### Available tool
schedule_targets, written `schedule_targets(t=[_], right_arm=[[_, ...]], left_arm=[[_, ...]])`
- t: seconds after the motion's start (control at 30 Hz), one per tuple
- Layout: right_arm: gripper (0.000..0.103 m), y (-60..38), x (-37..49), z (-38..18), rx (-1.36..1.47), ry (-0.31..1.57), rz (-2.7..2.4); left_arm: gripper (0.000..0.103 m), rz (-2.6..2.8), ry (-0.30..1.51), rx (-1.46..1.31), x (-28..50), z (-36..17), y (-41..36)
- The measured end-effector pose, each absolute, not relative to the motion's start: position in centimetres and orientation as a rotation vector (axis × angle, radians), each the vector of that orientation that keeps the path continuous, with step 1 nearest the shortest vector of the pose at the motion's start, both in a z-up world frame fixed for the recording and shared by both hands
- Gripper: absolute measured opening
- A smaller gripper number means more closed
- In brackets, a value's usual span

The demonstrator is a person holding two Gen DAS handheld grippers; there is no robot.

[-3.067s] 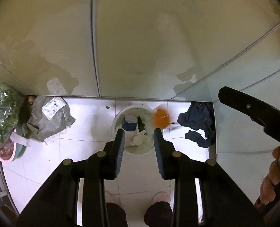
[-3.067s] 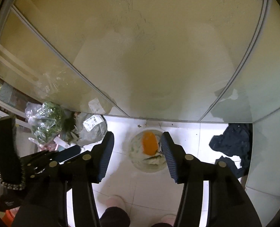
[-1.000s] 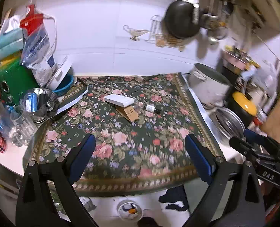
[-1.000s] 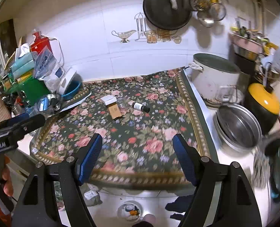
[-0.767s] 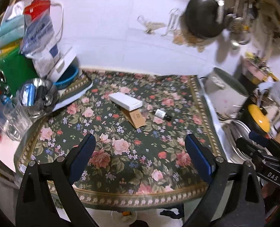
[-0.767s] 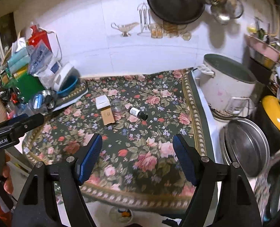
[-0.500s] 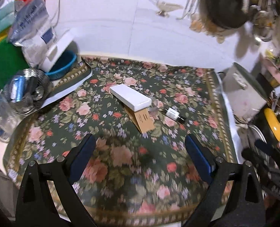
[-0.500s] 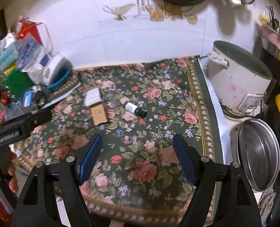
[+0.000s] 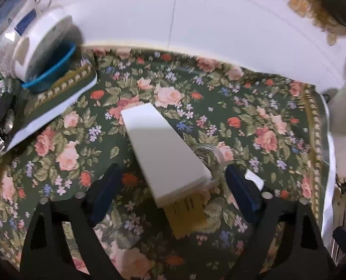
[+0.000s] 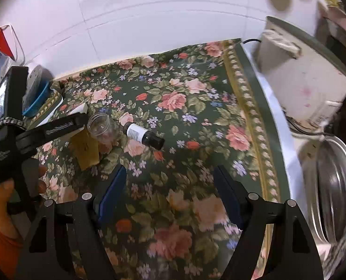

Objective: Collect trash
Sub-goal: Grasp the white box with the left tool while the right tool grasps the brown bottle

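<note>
Left wrist view: the left gripper (image 9: 170, 187) is spread wide and grips nothing — its blue-padded fingers (image 9: 105, 191) stand on either side of a white box (image 9: 161, 149) without touching it. The box lies on the floral cloth (image 9: 254, 121), running from between the fingers away and slightly to the left; its near end rests on a tan card (image 9: 187, 212) that sits just in front of the tool. A clear jar (image 9: 208, 156) lies against the box's right edge, just ahead of the right finger. Far ahead to the left, a white round appliance (image 9: 39, 44) leans in a blue bowl (image 9: 53, 70).

Right wrist view: the right gripper (image 10: 170, 189) is likewise wide open and empty, poised over the cloth. A small dark bottle (image 10: 143, 136) with a white label lies on its side ahead of the tool, a little left of centre and well apart from the fingers. The jar sits just left of the bottle, the card nearer and further left. The left gripper — held in a hand (image 10: 21, 186) — reaches in from the left over the box. A white cooker (image 10: 301, 79) and a steel pan (image 10: 334, 191) stand to the right.
</note>
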State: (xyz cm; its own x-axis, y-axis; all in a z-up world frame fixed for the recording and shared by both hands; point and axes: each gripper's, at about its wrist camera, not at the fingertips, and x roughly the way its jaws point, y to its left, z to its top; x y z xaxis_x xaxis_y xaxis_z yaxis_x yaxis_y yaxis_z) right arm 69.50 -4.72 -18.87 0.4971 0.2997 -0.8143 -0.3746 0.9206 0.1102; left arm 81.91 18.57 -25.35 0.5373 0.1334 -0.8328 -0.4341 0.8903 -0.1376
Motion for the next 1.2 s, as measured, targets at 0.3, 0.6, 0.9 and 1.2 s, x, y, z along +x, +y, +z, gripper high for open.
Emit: schedule_targets(t=[0.3, 0.6, 0.9, 1.2], right_arm=[[0.074, -0.2, 74.5, -22.0, -0.153, 1.009, 0.569], [0.063, 4.3, 77.7, -26.1, -0.28, 1.069, 0.632], [0.029, 4.1, 77.5, -27.3, -0.265, 1.092, 0.613], [0.026, 0.2, 74.2, -24.3, -0.134, 1.048, 0.609]], left_arm=[[0.058, 0.312, 0.92, -0.338, 80.3, -26.1, 20.5], [0.05, 0.268, 0.916, -0.329, 77.6, -25.1, 24.0], [0.05, 0.26, 0.888, -0.289, 76.1, -23.5, 24.5], [0.05, 0.198, 0.815, -0.225, 74.5, -19.6, 20.8]])
